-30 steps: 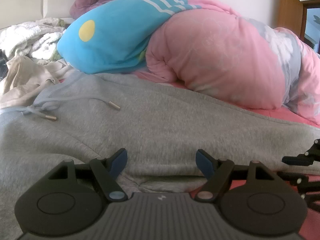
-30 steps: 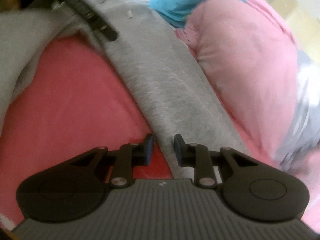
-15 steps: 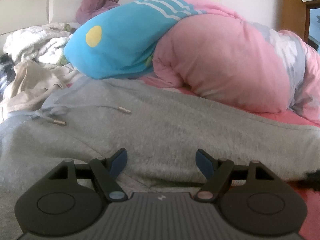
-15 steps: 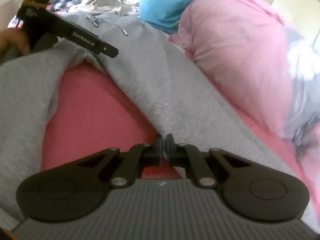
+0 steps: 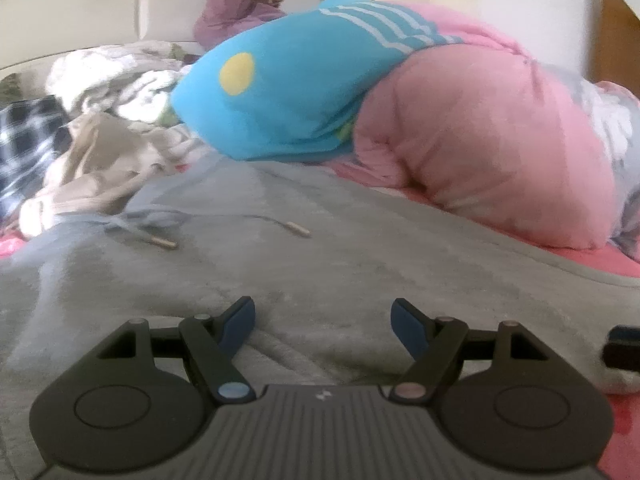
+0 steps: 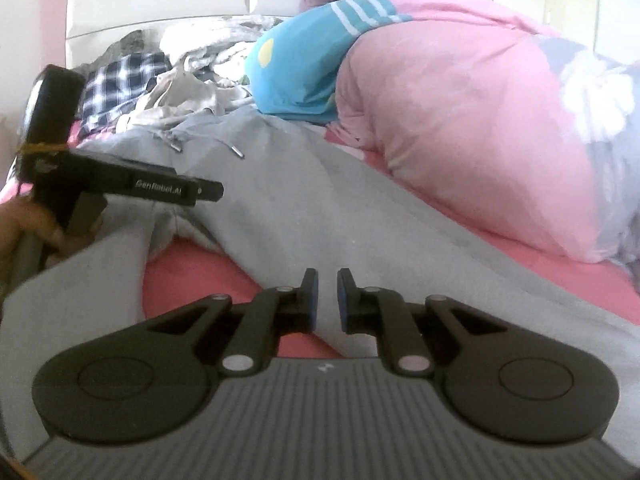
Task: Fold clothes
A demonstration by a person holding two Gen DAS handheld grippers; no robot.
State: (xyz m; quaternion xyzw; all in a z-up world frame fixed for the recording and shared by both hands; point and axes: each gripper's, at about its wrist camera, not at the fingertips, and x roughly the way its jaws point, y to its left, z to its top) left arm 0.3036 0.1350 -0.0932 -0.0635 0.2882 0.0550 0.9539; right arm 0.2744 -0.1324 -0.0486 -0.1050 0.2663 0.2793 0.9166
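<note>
One pair of grey fleece sweatpants [image 5: 320,240] is lying flat across the pink bedsheet [image 6: 188,272], waistband at 10 o'clock in the right wrist view. Two drawstrings with metal tips [image 5: 164,242] are lying loose on it. Both legs are running toward the camera, splitting at a crotch at 9 o'clock with bare sheet showing between them. The fabric is looking mostly smooth, with soft wrinkles near the left gripper [image 5: 322,312].

Edges and room: a bulky pink quilt [image 5: 480,140] is crowding the far leg from 1 to 3 o'clock, touching or nearly touching its edge. A blue cushion with a yellow spot and white stripes [image 5: 288,92] is sitting at 12 o'clock, just past the waistband. A heap of beige, white and plaid clothes [image 5: 100,152] is piling up at 10 o'clock. Free sheet is showing only between the legs and along the near right edge.

Fingers: the left gripper's jaws are standing wide apart over the upper leg, cloth below them, nothing pinched. A hand [image 6: 24,228] is holding it at 9 o'clock in the right view. The right gripper [image 6: 327,292] has just been opening; its pads are leaving a narrow gap, grey leg cloth showing through it, not visibly clamped.
</note>
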